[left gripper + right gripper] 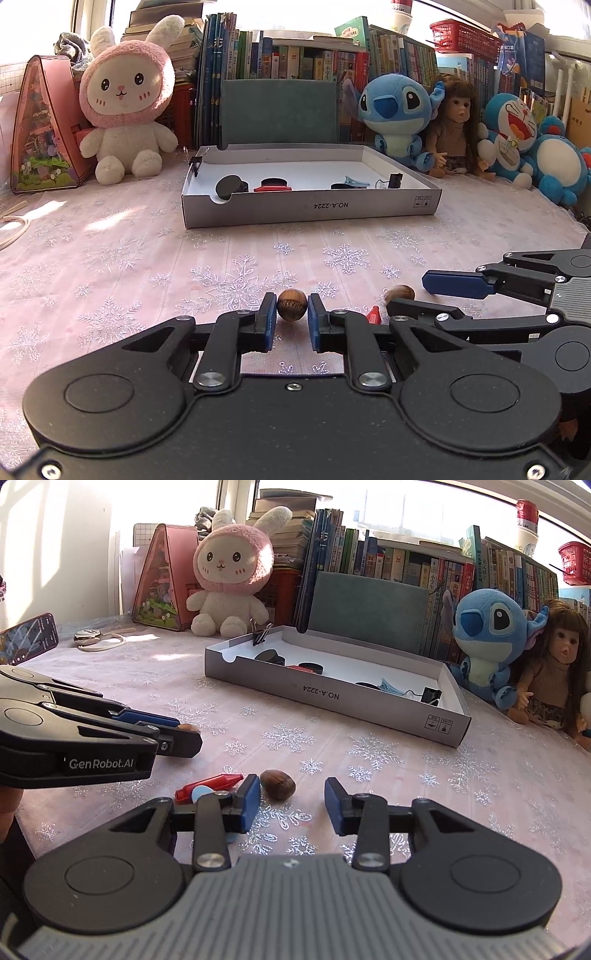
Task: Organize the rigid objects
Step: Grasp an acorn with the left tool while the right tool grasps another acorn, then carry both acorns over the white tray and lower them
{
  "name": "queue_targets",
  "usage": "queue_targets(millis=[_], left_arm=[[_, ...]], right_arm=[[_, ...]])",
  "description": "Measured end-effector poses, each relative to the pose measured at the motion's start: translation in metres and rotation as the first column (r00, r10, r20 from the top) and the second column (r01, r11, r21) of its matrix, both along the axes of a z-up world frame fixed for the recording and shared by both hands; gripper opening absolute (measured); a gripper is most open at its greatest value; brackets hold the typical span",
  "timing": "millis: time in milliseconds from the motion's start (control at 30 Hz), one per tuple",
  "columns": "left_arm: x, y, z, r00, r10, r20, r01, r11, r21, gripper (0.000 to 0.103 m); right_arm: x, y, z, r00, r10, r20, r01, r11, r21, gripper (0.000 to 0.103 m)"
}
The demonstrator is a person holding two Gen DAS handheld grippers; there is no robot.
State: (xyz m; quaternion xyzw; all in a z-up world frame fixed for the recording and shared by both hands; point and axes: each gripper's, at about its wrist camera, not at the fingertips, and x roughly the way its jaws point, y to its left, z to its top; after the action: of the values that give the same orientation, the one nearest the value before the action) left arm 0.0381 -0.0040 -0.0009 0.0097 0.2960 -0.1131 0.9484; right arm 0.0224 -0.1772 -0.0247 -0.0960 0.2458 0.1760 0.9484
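My left gripper [291, 317] is shut on a brown ridged nut [291, 304], held just over the snowflake tablecloth. A second brown nut [277, 783] lies between the fingers of my right gripper [291, 805], touching the left blue pad [248, 805]; the right pad stands well apart from it, so this gripper is open. In the left wrist view that second nut [400, 293] shows between the right gripper's fingers [458, 284]. In the right wrist view the left gripper [188, 733] is at the left. A shallow grey box [314, 206] [332, 698] further back holds black round caps, a red piece, a blue clip and binder clips.
A red crayon-shaped piece [210, 784] and a pale blue disc [201, 793] lie beside the right gripper's left finger. Plush toys [125, 110], a doll [454, 125] and books line the back. A phone [29, 638] and a corded fob [88, 638] lie far left.
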Motion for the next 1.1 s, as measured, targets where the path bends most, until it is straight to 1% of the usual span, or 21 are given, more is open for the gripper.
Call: queue_targets(millis=[133, 267, 367, 433, 500, 600, 767, 933, 1100], left_arm=[[0.002, 0.001, -0.004, 1.0, 0.019, -0.006, -0.019, 1.0, 0.004, 0.017], [0.002, 0.0, -0.005, 1.0, 0.022, -0.003, -0.022, 1.0, 0.005, 0.017], [0.002, -0.001, -0.005, 1.0, 0.023, -0.002, -0.023, 1.0, 0.006, 0.017], [0.002, -0.002, -0.005, 1.0, 0.024, -0.002, -0.024, 1.0, 0.007, 0.017], [0.002, -0.003, -0.005, 1.0, 0.027, -0.002, -0.027, 1.0, 0.007, 0.017], [0.003, -0.003, -0.004, 1.0, 0.029, 0.0, -0.029, 1.0, 0.004, 0.017], [0.006, -0.001, 0.001, 0.999, 0.035, 0.007, -0.035, 0.999, -0.004, 0.017], [0.013, 0.001, 0.007, 0.999, 0.047, 0.012, -0.047, 0.999, -0.011, 0.017], [0.021, 0.002, 0.016, 0.998, 0.055, 0.026, -0.054, 0.998, -0.018, 0.017]], right_arm=[[0.001, 0.003, -0.004, 1.0, 0.001, 0.005, -0.001, 1.0, 0.01, 0.036], [0.001, 0.002, -0.004, 1.0, 0.002, 0.005, -0.002, 1.0, 0.019, 0.033], [0.0, 0.002, -0.003, 1.0, 0.0, 0.004, 0.0, 1.0, 0.028, 0.029], [0.0, 0.002, -0.002, 1.0, 0.004, -0.002, -0.004, 0.999, 0.037, 0.024], [0.0, 0.005, -0.002, 1.0, 0.018, -0.004, -0.018, 0.999, 0.03, 0.023], [-0.001, 0.009, -0.002, 1.0, 0.011, 0.001, -0.011, 1.0, 0.014, 0.023], [0.002, 0.003, 0.002, 1.0, -0.031, 0.0, 0.031, 0.998, 0.045, 0.023], [0.005, -0.002, 0.01, 0.997, -0.069, 0.028, 0.067, 0.997, 0.046, 0.023], [0.011, -0.01, 0.018, 0.992, -0.118, 0.041, 0.115, 0.991, 0.068, 0.023]])
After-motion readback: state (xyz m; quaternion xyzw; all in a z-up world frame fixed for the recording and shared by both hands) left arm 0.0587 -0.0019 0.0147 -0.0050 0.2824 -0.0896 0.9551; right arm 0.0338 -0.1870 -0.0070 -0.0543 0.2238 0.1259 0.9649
